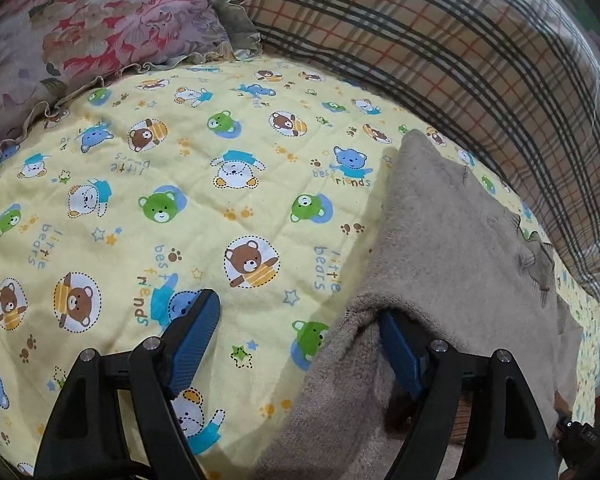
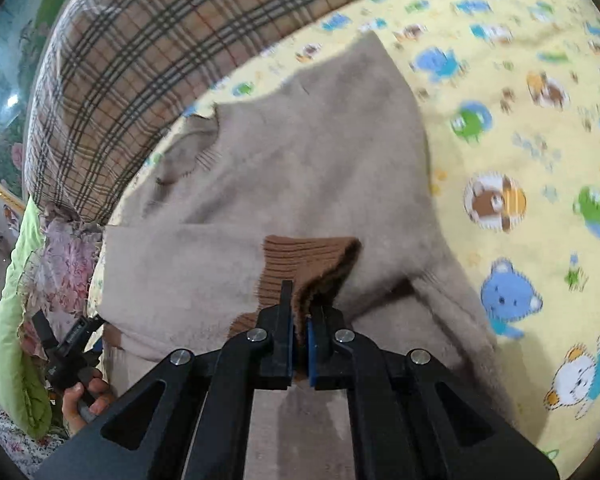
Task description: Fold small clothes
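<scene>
A beige knit sweater [image 1: 452,248] with a brown ribbed cuff [image 2: 300,260] lies on the yellow bear-print sheet [image 1: 188,200]. My left gripper [image 1: 296,308] stands open over the sweater's left edge. Its left finger [image 1: 196,332] hangs above bare sheet, and the cloth drapes over the tip of its right finger [image 1: 400,356]. Nothing is pressed between the pads. My right gripper [image 2: 300,320] is shut on the brown cuff and holds it over the sweater's body [image 2: 300,152], which spreads out ahead of it.
A plaid cushion [image 1: 440,52] runs along the far side of the sheet, with a floral frilled pillow [image 1: 100,28] beside it. At the lower left of the right wrist view, a hand [image 2: 84,396] grips a black handle [image 2: 68,352] near green fabric [image 2: 16,320].
</scene>
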`<action>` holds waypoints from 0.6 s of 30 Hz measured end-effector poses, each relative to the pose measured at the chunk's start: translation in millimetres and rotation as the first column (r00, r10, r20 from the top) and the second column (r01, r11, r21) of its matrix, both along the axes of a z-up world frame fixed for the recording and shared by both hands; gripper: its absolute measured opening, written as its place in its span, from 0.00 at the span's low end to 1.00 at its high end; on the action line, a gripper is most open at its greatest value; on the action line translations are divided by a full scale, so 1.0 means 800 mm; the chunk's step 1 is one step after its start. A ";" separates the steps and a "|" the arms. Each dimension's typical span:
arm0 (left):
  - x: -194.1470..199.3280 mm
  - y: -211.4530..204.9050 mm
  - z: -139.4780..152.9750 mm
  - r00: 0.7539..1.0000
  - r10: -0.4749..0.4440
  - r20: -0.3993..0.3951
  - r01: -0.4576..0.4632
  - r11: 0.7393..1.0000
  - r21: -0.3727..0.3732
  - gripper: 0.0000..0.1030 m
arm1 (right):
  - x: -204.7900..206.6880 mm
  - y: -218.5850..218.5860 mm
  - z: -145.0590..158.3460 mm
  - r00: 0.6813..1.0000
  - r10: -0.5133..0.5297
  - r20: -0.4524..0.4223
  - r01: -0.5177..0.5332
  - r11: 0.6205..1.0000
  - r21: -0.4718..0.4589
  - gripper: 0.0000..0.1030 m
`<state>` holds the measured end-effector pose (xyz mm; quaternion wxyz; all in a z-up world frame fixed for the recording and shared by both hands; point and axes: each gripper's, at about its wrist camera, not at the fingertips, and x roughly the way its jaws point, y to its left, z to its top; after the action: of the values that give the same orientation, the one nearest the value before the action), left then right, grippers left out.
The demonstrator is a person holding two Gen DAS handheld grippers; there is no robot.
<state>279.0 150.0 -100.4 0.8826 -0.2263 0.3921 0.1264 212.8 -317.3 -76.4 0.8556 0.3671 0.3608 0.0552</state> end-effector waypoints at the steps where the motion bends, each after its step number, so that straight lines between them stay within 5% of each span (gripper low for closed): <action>1: 0.000 0.000 0.000 1.000 0.000 -0.001 0.000 1.000 -0.001 0.77 | -0.002 0.001 0.000 1.000 -0.005 0.006 0.005 1.000 -0.001 0.05; 9: -0.004 -0.003 0.000 1.000 0.000 0.008 0.000 1.000 -0.002 0.78 | -0.008 0.013 0.057 0.989 -0.034 0.146 0.057 0.987 -0.152 0.06; 14: -0.008 -0.001 0.001 1.000 -0.014 -0.002 0.014 1.000 -0.010 0.78 | 0.003 0.010 0.024 0.999 -0.045 -0.030 0.039 0.986 -0.161 0.09; 18: -0.030 0.002 0.008 0.999 -0.028 -0.042 0.030 0.999 0.040 0.77 | -0.033 0.002 0.026 0.998 -0.067 -0.007 0.065 0.987 -0.145 0.11</action>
<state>255.1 151.5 -94.2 0.8804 -0.2000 0.4110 0.1263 186.0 -316.1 -55.2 0.8790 0.3162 0.3568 -0.0015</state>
